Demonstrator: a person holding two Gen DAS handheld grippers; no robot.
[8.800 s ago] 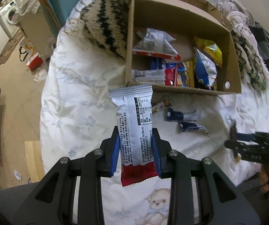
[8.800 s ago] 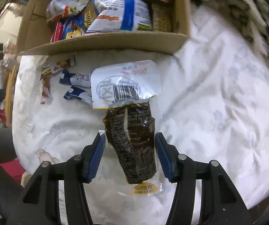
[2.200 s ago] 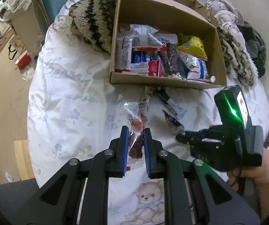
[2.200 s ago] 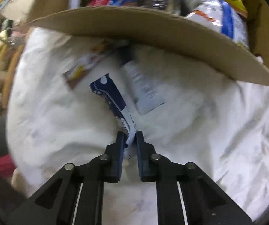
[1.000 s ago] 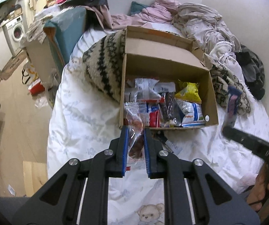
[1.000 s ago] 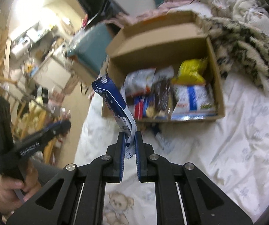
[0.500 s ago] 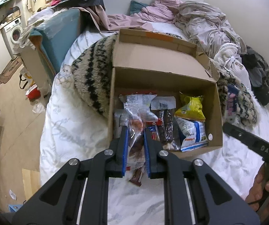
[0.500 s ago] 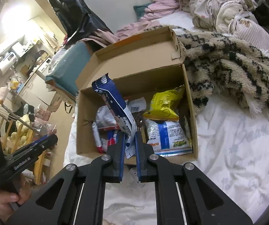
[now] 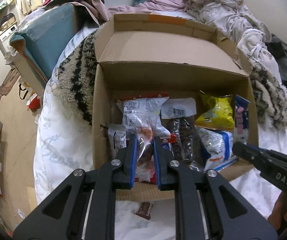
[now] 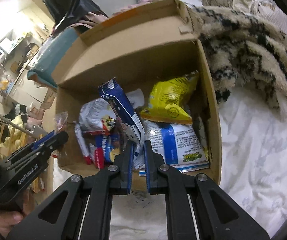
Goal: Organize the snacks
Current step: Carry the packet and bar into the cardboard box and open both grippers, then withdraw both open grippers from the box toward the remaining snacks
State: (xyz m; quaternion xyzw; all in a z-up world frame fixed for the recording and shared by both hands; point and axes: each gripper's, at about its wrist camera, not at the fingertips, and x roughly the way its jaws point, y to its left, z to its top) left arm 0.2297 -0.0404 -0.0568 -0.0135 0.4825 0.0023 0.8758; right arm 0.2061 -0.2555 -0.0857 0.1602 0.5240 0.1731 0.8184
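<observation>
An open cardboard box [image 9: 169, 76] holds several snack packets, among them a yellow bag [image 9: 216, 111] and a blue-and-white bag [image 9: 216, 148]. My left gripper [image 9: 145, 140] is shut on a clear packet with a red-brown snack [image 9: 144, 134] and holds it over the box's near left part. My right gripper [image 10: 138, 146] is shut on a blue-and-white wrapper [image 10: 121, 112] and holds it upright over the box [image 10: 143, 46], above the packets. The wrapper also shows in the left wrist view [image 9: 241, 116] at the box's right wall.
The box sits on a white floral sheet [image 9: 49, 140] beside a black-and-cream fuzzy blanket [image 10: 253, 50]. A small brown packet [image 9: 144, 211] lies on the sheet before the box. Clothes [image 9: 213, 4] are piled behind. A teal cushion [image 9: 43, 38] stands at the left.
Both grippers have moved forward, nearer the box, each still holding its packet. The left gripper's packet is now over the box's contents, and the right gripper's wrapper sits lower above the packets.
</observation>
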